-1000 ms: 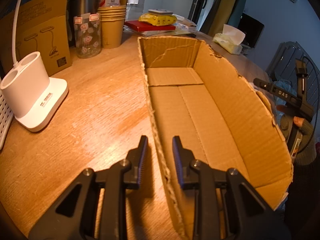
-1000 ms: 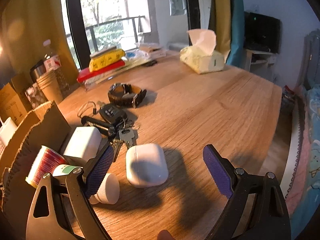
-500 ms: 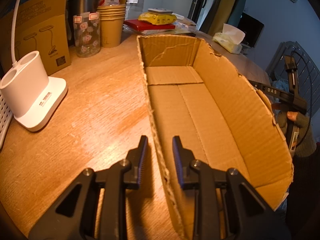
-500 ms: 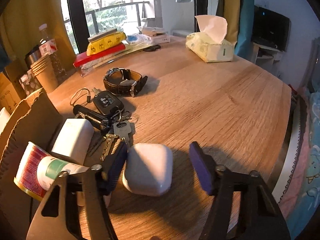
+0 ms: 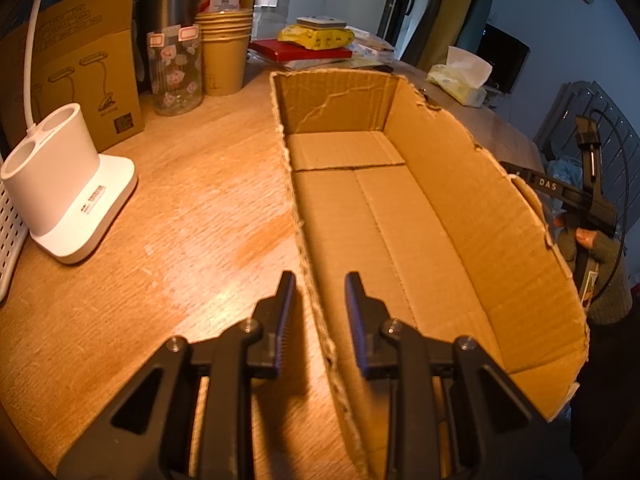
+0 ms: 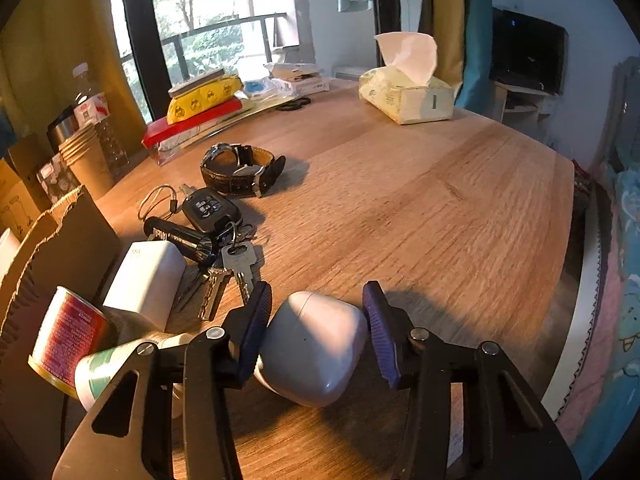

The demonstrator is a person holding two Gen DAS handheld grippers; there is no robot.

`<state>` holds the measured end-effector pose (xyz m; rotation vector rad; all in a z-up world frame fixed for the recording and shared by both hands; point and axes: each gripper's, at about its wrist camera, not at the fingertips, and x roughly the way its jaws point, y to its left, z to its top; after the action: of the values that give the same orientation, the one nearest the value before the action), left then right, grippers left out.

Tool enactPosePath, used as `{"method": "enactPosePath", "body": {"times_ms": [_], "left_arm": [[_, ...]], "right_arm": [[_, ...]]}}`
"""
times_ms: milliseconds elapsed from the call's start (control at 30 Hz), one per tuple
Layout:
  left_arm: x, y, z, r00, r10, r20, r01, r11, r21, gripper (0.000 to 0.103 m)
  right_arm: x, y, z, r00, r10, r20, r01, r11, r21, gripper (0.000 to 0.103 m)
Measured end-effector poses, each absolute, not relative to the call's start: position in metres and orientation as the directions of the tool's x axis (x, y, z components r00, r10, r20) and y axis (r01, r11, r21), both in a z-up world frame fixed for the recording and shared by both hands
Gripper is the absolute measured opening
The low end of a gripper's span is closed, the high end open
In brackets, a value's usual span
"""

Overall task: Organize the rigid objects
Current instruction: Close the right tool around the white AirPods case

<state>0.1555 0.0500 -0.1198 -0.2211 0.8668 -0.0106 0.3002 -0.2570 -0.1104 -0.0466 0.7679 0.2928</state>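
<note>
In the right wrist view my right gripper [image 6: 316,320] is shut on a white earbud case [image 6: 314,348], both blue pads against its sides, low over the wooden table [image 6: 420,216]. Beside it lie a key bunch with a car fob [image 6: 218,224], a white charger block [image 6: 148,284], a small red can [image 6: 68,340], a white-and-green tube [image 6: 108,372] and a leather watch [image 6: 240,170]. In the left wrist view my left gripper [image 5: 320,300] straddles the near left wall of the open cardboard box [image 5: 460,200] with a gap on both sides; the box is empty.
A white lamp base [image 5: 68,192], a flowered glass jar [image 5: 174,68], stacked paper cups [image 5: 226,54] and a cardboard carton [image 5: 76,68] stand left of the box. A tissue box [image 6: 408,88] and a red and yellow stack [image 6: 200,104] sit at the far side. The table edge runs on the right.
My right gripper moved forward and down around the earbud case and closed from wide open onto it. The left gripper and the box have stayed still.
</note>
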Motion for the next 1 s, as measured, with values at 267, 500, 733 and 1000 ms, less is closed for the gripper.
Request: {"method": "enactPosePath", "body": {"times_ms": [267, 500, 733, 1000], "left_arm": [[0.156, 0.05, -0.12, 0.649, -0.096, -0.755, -0.081, 0.978, -0.194, 0.026], [0.156, 0.05, -0.119, 0.648, -0.095, -0.755, -0.081, 0.978, -0.193, 0.026], [0.156, 0.051, -0.119, 0.648, -0.095, -0.755, -0.081, 0.978, -0.192, 0.026], [0.156, 0.05, -0.119, 0.648, -0.094, -0.756, -0.082, 0.978, -0.192, 0.026]], "right_arm": [[0.295, -0.26, -0.1, 0.707, 0.246, -0.663, -0.268, 0.961, 0.071, 0.048], [0.292, -0.259, -0.085, 0.729, 0.262, -0.632, -0.276, 0.958, 0.079, 0.047], [0.291, -0.251, -0.081, 0.74, 0.268, -0.617, -0.289, 0.955, 0.069, 0.045], [0.279, -0.241, -0.065, 0.769, 0.265, -0.581, -0.303, 0.952, 0.033, 0.012]]}}
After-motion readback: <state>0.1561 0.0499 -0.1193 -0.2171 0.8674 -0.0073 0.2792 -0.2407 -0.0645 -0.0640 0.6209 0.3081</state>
